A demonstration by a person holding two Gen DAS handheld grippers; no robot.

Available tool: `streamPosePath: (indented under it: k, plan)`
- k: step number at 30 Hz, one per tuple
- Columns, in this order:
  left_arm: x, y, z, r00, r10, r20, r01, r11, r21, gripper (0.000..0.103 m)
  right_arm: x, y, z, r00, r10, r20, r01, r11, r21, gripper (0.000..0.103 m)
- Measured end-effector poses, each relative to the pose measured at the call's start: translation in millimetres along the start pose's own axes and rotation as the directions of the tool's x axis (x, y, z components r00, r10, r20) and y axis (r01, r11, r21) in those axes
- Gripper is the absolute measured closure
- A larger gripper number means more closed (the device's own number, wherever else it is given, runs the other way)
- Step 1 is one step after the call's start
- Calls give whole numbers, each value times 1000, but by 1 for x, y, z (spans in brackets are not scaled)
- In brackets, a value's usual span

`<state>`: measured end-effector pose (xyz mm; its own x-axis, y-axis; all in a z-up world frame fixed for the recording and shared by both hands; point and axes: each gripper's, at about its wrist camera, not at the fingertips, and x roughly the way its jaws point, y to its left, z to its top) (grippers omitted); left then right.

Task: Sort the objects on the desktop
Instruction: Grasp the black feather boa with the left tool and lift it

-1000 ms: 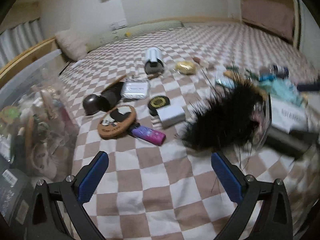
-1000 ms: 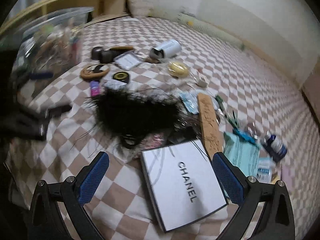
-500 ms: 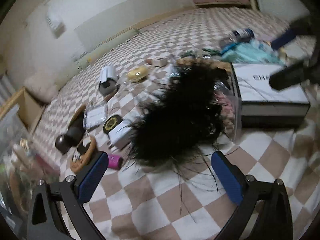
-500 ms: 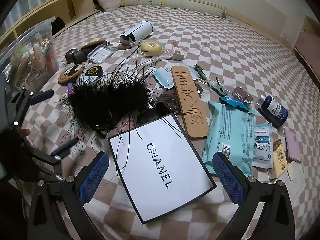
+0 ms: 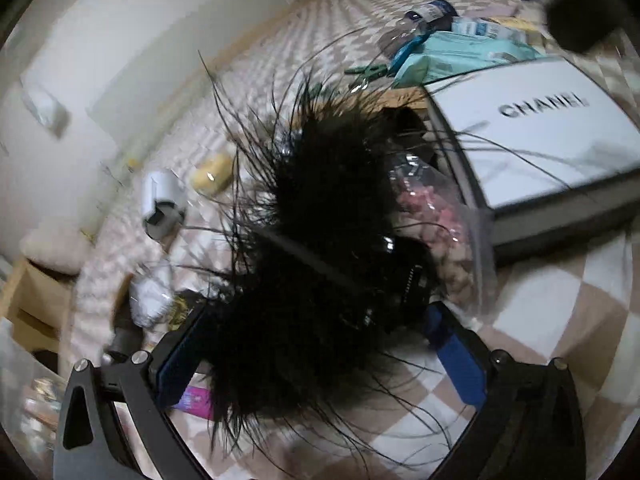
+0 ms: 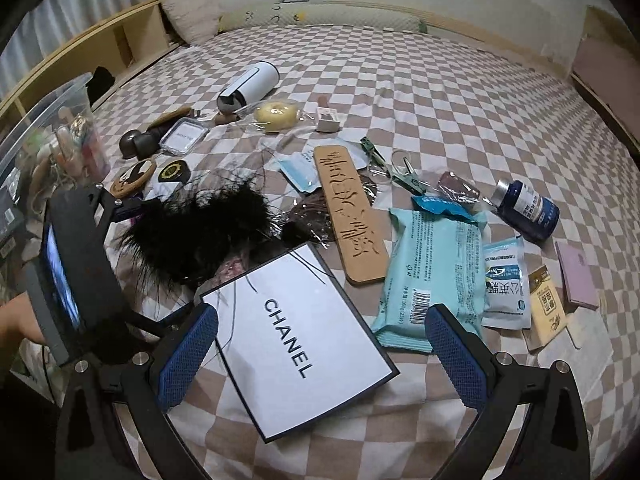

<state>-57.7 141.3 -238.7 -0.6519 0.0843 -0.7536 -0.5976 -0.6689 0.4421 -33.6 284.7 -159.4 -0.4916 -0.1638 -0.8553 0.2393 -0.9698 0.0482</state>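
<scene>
Feathers of a black feather piece [image 5: 304, 280] are seen between the spread blue fingers [image 5: 456, 360] of the left gripper [image 5: 316, 344], which is set around the piece without being closed on it. It is laid on the checkered bed [image 6: 460, 92], against the white CHANEL box [image 6: 304, 336] and a clear bag of pink bits [image 5: 436, 220]. The right gripper [image 6: 320, 344] is held wide open and empty over the box, a teal wipes pack [image 6: 432, 268] being seen just beside it.

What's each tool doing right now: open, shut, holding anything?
Left tool: open, jaws straddling the black feather piece, not yet closed on it.
Right tool: open, empty, above the white Chanel box.
</scene>
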Motion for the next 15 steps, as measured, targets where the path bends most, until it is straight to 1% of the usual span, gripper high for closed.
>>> streamPosePath:
  k: [1, 2, 3, 6, 7, 8, 10, 14, 15]
  plan:
    - [0, 3, 0, 1000, -21, -5, 21, 1000, -23, 4, 2, 0, 0, 1000, -5, -3, 5, 1000, -2, 0]
    - [1, 10, -1, 997, -80, -12, 79, 994, -71, 10, 3, 0, 0, 1000, -8, -4, 8, 1000, -5, 0]
    - [3, 12, 0, 993, -115, -18, 113, 989, -99, 16, 3, 0, 0, 1000, -10, -5, 10, 1000, -7, 0]
    - [1, 19, -4, 988, -154, -24, 147, 973, -180, 22, 5, 2, 0, 1000, -11, -8, 11, 1000, -11, 0]
    - [0, 19, -5, 987, -159, -24, 151, 970, -191, 26, 5, 3, -1, 1000, -12, -7, 12, 1000, -12, 0]
    - [-2, 22, -6, 985, -169, -25, 160, 964, -211, 29, 4, 4, -1, 1000, -13, -5, 13, 1000, -12, 0]
    - [-4, 28, -8, 983, -179, -34, 164, 953, -255, 31, 3, 5, -3, 1000, -8, 0, 8, 1000, -9, 0]
    - [-8, 50, -21, 986, -157, -62, 124, 922, -366, 34, -6, 19, -6, 997, 64, 34, -64, 998, -22, 0]
    - [-9, 54, -24, 986, -154, -68, 116, 917, -381, 36, -8, 24, -7, 996, 82, 43, -80, 996, -35, 0]
